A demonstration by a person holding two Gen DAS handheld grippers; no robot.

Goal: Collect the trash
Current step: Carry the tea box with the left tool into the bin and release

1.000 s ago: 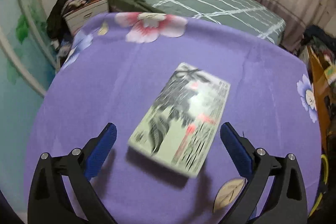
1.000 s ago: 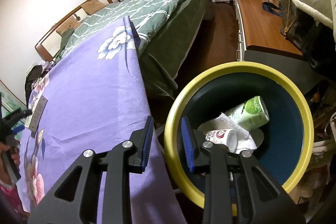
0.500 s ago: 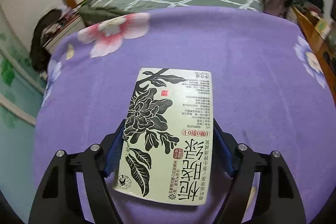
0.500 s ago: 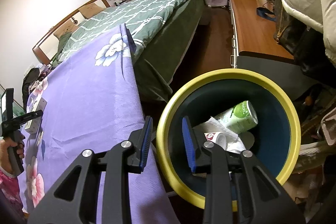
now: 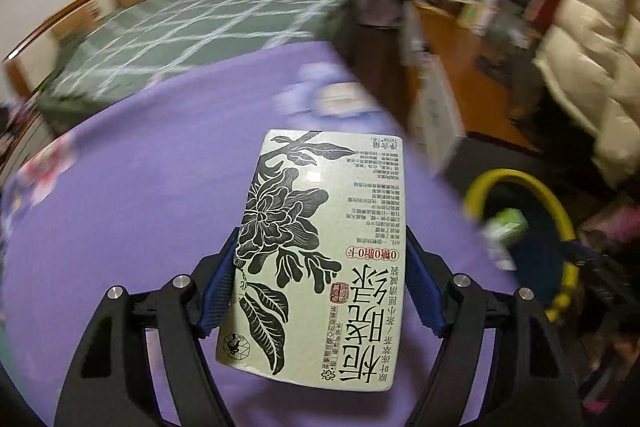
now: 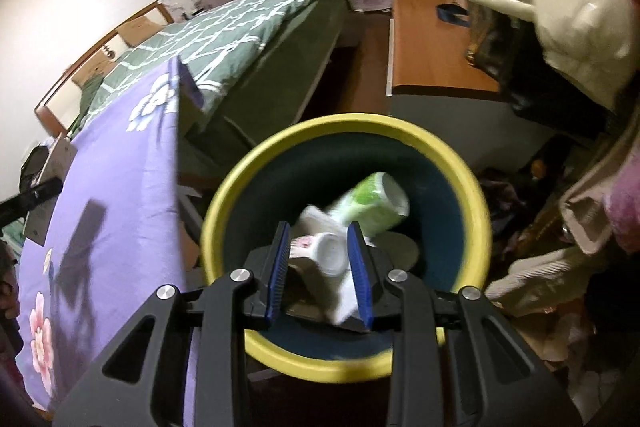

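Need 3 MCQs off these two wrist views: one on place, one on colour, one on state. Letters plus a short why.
1. Where is the pale green cup?
A. on the bed
B. inside the bin
C. on the purple cloth

2. What colour is the bin rim?
A. yellow
B. red
C. white

3. What is the left gripper doing?
A. open over bare cloth
B. shut on a cup
C. shut on the tea box

Answers:
1 B, it lies among the trash within the dark bin walls.
2 A, a yellow ring tops the bin.
3 C, both blue fingers press the box sides.
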